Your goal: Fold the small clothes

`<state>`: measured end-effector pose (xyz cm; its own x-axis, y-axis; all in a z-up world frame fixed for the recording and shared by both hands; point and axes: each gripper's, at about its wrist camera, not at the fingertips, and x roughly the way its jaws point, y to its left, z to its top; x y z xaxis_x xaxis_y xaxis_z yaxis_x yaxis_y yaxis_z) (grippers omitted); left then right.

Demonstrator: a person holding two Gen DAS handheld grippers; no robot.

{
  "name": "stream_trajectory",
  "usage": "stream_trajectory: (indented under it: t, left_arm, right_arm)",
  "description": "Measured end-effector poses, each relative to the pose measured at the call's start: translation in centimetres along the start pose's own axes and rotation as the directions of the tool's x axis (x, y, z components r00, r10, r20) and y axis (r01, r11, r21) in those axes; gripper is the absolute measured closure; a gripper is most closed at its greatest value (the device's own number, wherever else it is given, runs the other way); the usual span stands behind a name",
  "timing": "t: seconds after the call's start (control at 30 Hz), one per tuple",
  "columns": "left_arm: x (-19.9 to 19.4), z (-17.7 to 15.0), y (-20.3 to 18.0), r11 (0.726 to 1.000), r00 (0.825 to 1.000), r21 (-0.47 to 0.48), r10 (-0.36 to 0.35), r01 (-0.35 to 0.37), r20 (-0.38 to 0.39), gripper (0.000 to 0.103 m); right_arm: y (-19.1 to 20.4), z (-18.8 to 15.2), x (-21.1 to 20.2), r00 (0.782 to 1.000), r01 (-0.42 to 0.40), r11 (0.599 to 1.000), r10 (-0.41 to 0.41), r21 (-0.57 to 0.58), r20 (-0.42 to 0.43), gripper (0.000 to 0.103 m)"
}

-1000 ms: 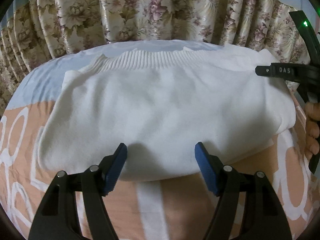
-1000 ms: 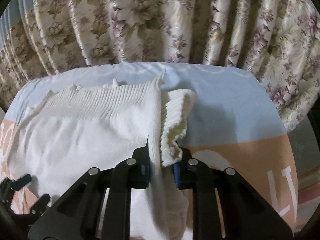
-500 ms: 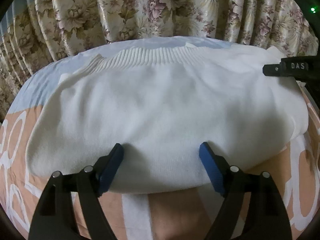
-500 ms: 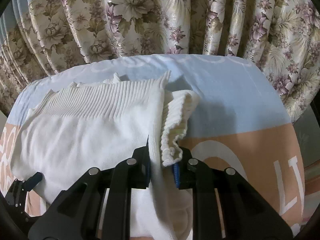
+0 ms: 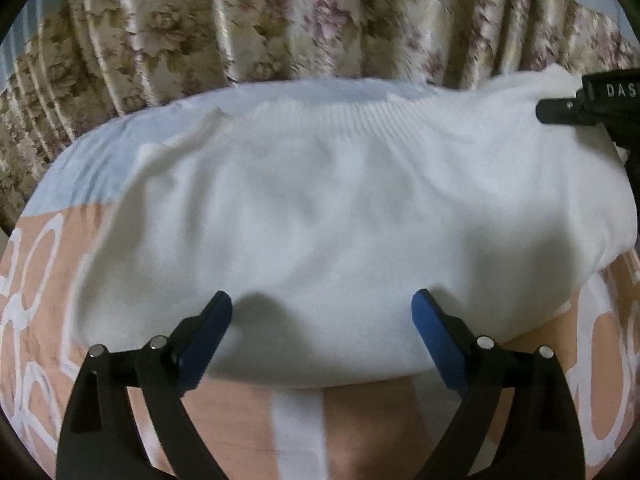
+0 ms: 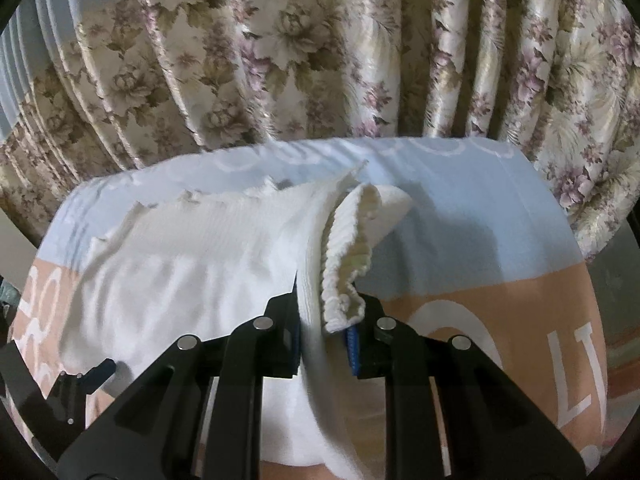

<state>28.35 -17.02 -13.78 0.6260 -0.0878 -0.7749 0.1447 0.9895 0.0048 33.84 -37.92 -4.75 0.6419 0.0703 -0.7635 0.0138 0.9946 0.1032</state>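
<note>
A white knit sweater [image 5: 328, 208] lies folded on the bed, its ribbed hem toward the curtain. My left gripper [image 5: 322, 314] is open, its blue-padded fingers wide apart over the sweater's near folded edge, holding nothing. My right gripper [image 6: 326, 334] is shut on the sweater's right edge and a ribbed cuff [image 6: 352, 248], which bunches up between the pads. The right gripper also shows at the right edge of the left wrist view [image 5: 592, 104]. The left gripper shows at the lower left of the right wrist view [image 6: 80, 380].
The bed cover [image 6: 480, 320] is peach with white letters near me and pale blue [image 6: 460, 200] farther off. A floral curtain [image 6: 320, 60] hangs close behind the bed's far edge. The bed drops off at the right [image 6: 616, 320].
The left gripper has shifted slightly forward over the sweater, staying open. The right gripper keeps its grip and has lifted the sweater's right edge a little; both views show motion blur.
</note>
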Motion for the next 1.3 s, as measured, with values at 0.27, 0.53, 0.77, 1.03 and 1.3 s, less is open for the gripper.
stream_trajectory:
  t: [0.27,0.53,0.77,1.03,1.3]
  left_arm:
    - [-2.5,2.7,5.6,0.995,0.998,-0.094,0.029,-0.024,0.054,0.011]
    - [-3.9,3.0,10.7,0.988,0.996,-0.150,0.057,-0.046,0.070,0.011]
    - [-4.4,2.7,14.7,0.981,0.993,-0.177,0.089,-0.074,0.075,0.011]
    - [-4.0,5.2,20.5,0.982,0.986,-0.138,0.143,-0.130,0.087,0.011]
    - [-3.9,7.1,26.0,0.973,0.977,-0.160,0.187,-0.169,0.106,0.011]
  right_arm:
    - [4.0,1.6,-1.0,0.998,-0.055,0.998,0.056,-0.013,0.018,0.086]
    - [9.1,2.5,-0.7,0.996,-0.088,0.995,0.089,-0.050,0.012,0.086]
    - [14.5,3.0,0.4,0.993,-0.118,0.988,0.118,-0.098,0.001,0.086]
    - [20.3,2.1,3.0,0.992,-0.125,0.985,0.122,-0.121,-0.029,0.086]
    - [26.2,0.5,5.6,0.986,-0.158,0.977,0.148,-0.143,-0.081,0.086]
